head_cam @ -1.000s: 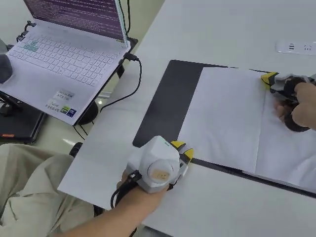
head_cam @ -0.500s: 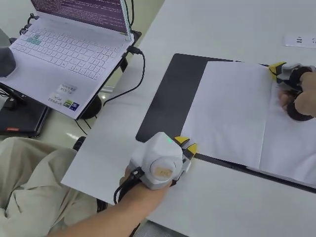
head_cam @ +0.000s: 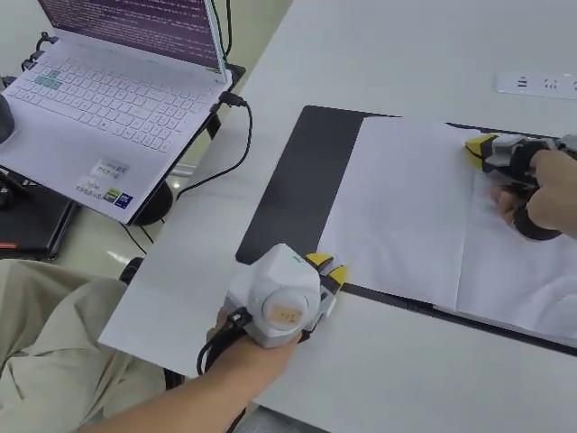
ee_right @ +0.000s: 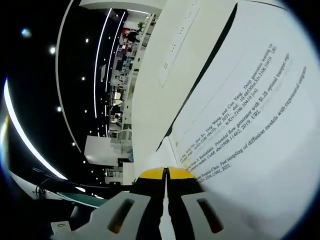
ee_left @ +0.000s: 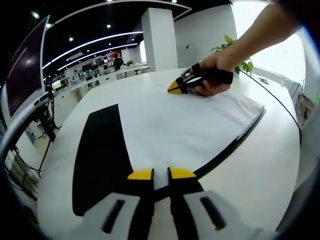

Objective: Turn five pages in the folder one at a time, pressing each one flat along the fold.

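Folder (head_cam: pixel 302 180) lies open on the white worktop (head_cam: pixel 406 54), black cover to the person's left, a blank turned page (head_cam: pixel 397 207) over it, a printed page (ee_right: pixel 240 110) on the other side. Right gripper (head_cam: pixel 478 146): jaws together, tips down on the paper at the far end of the fold (head_cam: pixel 464 234), near the folder's far edge; the right gripper view shows small printed text running just beside the tips. Left gripper (head_cam: pixel 326 269): at the folder's near edge, at the turned page's near corner, jaws a narrow gap apart with nothing seen between them. Judged step: pressing the turned page flat along the fold, stroke starting at the far end. To do it well: keep the right jaws closed so they act as one blunt edge. Draw them toward the near edge in one even pass, staying on the crease line and not drifting onto either leaf. Use light, steady downward pressure, since too much may drag or wrinkle the paper. The left gripper should hold the near corner down so the page cannot creep or lift. Laptop (head_cam: pixel 117 99) sits well apart, off the worktop's left edge, and is not in the way.
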Demonstrator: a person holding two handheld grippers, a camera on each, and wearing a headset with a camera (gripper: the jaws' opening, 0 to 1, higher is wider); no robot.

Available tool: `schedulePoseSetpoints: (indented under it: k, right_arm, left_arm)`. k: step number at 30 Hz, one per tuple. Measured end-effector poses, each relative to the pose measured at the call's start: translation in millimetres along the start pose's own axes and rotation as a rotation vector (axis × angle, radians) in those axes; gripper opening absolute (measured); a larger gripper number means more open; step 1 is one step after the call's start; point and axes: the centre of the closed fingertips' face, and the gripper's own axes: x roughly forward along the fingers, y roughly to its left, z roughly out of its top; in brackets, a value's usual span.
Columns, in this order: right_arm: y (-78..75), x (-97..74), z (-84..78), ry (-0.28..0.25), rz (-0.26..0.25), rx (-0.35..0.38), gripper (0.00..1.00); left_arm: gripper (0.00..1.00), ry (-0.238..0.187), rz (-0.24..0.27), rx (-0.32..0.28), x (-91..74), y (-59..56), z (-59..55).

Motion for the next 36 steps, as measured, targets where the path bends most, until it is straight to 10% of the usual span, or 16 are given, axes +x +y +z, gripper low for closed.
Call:
schedulePoseSetpoints:
  k: [36]
  right_arm:
    - [-16.4, -63.5, -74.9, 0.21, 0.017, -0.014, 0.0]
  left_arm:
    - [0.09, 0.002, -0.005, 0.01, 0.1, 1.0, -0.4]
